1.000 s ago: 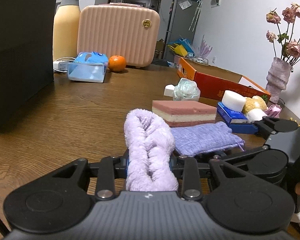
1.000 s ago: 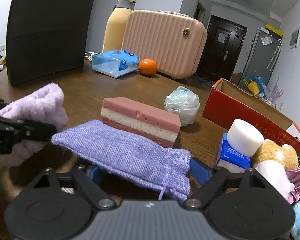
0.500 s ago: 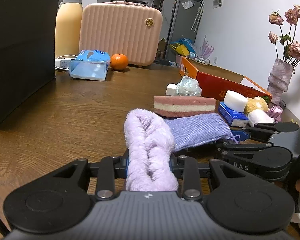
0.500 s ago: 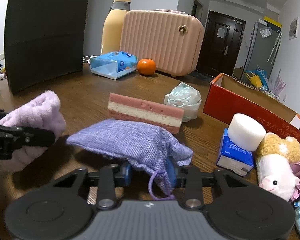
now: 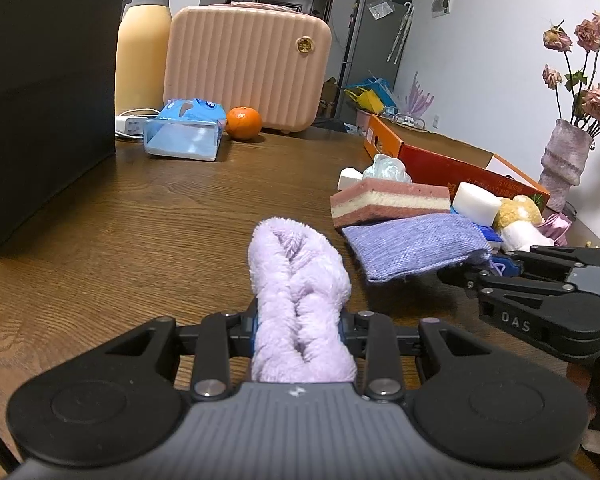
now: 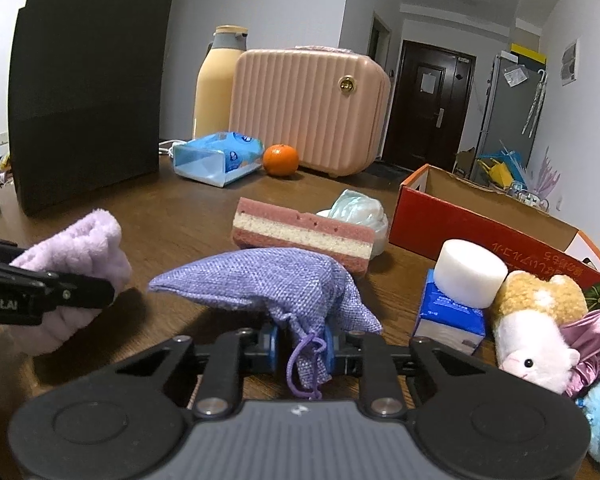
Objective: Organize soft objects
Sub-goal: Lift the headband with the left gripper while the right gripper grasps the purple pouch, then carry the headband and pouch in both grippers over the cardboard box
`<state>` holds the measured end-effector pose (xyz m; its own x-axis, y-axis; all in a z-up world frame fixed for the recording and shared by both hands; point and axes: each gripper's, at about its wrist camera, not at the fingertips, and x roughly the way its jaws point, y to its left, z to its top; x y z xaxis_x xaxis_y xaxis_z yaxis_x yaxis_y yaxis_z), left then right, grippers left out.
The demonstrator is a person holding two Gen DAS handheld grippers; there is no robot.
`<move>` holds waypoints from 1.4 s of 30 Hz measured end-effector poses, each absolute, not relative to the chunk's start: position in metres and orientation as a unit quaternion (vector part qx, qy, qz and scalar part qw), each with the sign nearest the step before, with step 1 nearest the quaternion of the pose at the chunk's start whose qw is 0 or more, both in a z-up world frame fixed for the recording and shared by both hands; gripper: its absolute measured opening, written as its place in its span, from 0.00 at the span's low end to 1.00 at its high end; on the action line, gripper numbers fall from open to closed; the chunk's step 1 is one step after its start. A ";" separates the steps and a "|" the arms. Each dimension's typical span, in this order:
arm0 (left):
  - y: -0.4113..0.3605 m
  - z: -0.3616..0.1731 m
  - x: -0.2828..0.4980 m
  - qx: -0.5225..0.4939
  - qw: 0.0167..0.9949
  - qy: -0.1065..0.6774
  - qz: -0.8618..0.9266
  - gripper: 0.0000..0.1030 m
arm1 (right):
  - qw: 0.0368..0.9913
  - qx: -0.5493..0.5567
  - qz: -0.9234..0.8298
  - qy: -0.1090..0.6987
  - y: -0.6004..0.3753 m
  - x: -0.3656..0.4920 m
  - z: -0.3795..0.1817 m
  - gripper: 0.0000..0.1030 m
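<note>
My left gripper [image 5: 299,326] is shut on a fluffy lilac towel roll [image 5: 296,280], which sticks out forward above the wooden table [image 5: 160,220]. To its right my right gripper [image 6: 300,340] is shut on the drawstring end of a purple woven pouch [image 6: 260,280]; the pouch hangs lifted off the table. The pouch [image 5: 412,246] and the right gripper's side [image 5: 496,268] also show in the left wrist view. The towel roll [image 6: 76,248] appears at the left of the right wrist view. Behind the pouch lies a pink-and-cream layered sponge [image 6: 304,232].
An open orange cardboard box [image 6: 488,220] stands at the right, with a white foam cylinder [image 6: 470,272] on a blue packet, plush toys [image 6: 536,320] and a wrapped pale-blue bundle [image 6: 356,208] near it. A black paper bag [image 6: 84,96], tissue pack [image 6: 216,156], orange [image 6: 281,159], pink case and flask stand behind.
The right gripper's jaws went from wide open around the pouch to shut on its drawstring end, and the pouch has lifted off the table. The left gripper kept its grip and place.
</note>
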<state>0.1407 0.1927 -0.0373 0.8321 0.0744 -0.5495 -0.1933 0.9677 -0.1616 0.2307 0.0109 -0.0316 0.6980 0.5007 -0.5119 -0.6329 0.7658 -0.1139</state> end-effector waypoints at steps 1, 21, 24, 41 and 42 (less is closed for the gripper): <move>0.192 -0.037 0.141 -0.104 0.951 0.281 0.071 0.31 | 0.911 -0.140 0.311 0.230 0.010 0.230 -0.031 0.19; 0.161 -0.029 0.143 -0.076 0.957 0.269 0.077 0.31 | 0.934 -0.097 0.296 0.178 -0.037 0.203 -0.013 0.19; 0.151 -0.025 0.143 -0.070 0.959 0.265 0.071 0.31 | 0.937 -0.090 0.292 0.172 -0.046 0.200 -0.010 0.19; 0.088 0.004 0.161 -0.034 0.970 0.239 0.040 0.31 | 0.957 -0.066 0.249 0.134 -0.108 0.204 0.001 0.19; 0.084 0.006 0.163 -0.032 0.970 0.238 0.037 0.31 | 0.958 -0.065 0.247 0.132 -0.111 0.205 0.002 0.19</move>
<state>0.1632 0.0839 0.0055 0.8837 0.0562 -0.4647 -0.0869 0.9952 -0.0448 0.2052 -0.1112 0.0021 0.8428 0.4562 -0.2856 -0.4906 0.8694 -0.0590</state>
